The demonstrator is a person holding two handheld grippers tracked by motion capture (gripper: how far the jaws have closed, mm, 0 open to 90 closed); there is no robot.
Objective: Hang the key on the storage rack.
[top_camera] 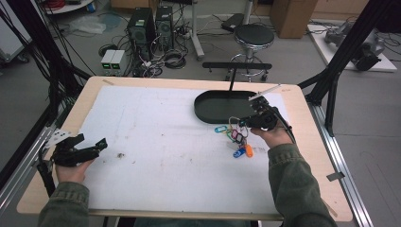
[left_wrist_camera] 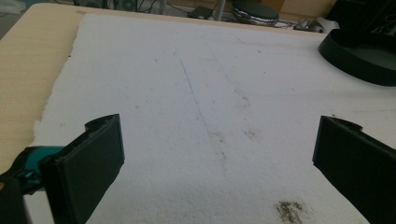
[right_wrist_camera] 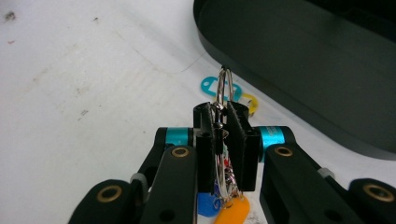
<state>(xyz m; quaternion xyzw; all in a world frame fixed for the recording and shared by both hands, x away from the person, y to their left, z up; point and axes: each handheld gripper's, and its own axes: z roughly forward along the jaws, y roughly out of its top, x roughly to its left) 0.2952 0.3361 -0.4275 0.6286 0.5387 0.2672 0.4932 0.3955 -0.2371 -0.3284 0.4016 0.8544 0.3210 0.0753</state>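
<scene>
A bunch of key tags (top_camera: 238,137) in blue, green, pink and orange hangs from a metal key ring (right_wrist_camera: 224,88). My right gripper (top_camera: 247,122) is shut on that ring, just in front of the black oval tray (top_camera: 222,106). In the right gripper view the ring (right_wrist_camera: 224,88) stands up between the pressed jaws, an orange tag (right_wrist_camera: 233,212) and a blue tag (right_wrist_camera: 205,205) dangle below, and a cyan tag (right_wrist_camera: 210,86) lies on the sheet beyond. My left gripper (top_camera: 90,147) rests open over the sheet's left edge with nothing between its jaws; its fingers (left_wrist_camera: 88,163) stand wide apart.
A white foam sheet (top_camera: 156,142) covers most of the wooden table (top_camera: 312,142). The black tray (left_wrist_camera: 359,53) sits at the back right. A black stool (top_camera: 254,35), computer towers (top_camera: 142,26) and cables stand on the floor beyond the table.
</scene>
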